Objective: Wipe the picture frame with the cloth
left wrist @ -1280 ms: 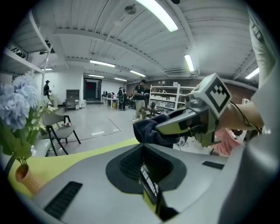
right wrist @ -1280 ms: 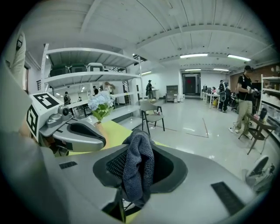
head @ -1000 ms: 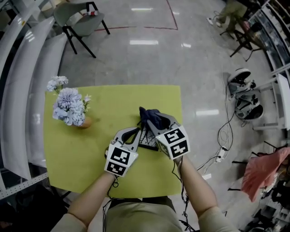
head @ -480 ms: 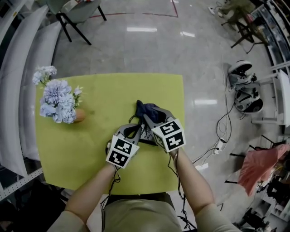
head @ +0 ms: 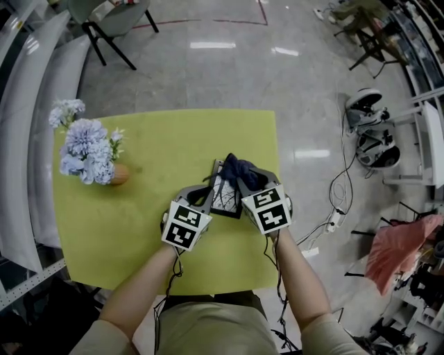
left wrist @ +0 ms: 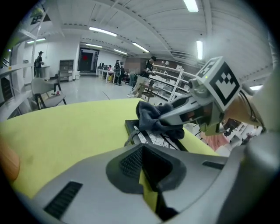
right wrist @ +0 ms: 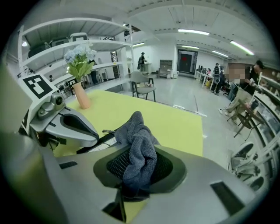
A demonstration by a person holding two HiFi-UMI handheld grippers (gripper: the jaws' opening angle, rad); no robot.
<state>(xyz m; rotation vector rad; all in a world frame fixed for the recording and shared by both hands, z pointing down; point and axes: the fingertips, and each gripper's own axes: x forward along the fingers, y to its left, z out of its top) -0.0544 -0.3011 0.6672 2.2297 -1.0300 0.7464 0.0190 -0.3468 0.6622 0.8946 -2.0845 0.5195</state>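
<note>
A small black-edged picture frame (head: 225,196) with a black-and-white print lies flat on the yellow-green table (head: 139,229). My right gripper (head: 243,182) is shut on a dark blue-grey cloth (head: 239,170), and the bunched cloth rests on the frame's far right part. In the right gripper view the cloth (right wrist: 139,148) hangs out between the jaws of that gripper (right wrist: 135,175). My left gripper (head: 207,196) sits at the frame's left edge, jaws closed. Its own view shows the frame (left wrist: 151,136) just beyond the tips of that gripper (left wrist: 146,164), with the near corner hidden.
A bunch of pale blue flowers (head: 87,152) in a small orange vase (head: 119,175) stands at the table's left. Beyond the far edge is a grey chair (head: 104,10). Cables (head: 336,208) lie on the floor to the right.
The right gripper has slid the cloth a little to the right across the frame, and more of the print shows. The left gripper has stayed at the frame's left edge.
</note>
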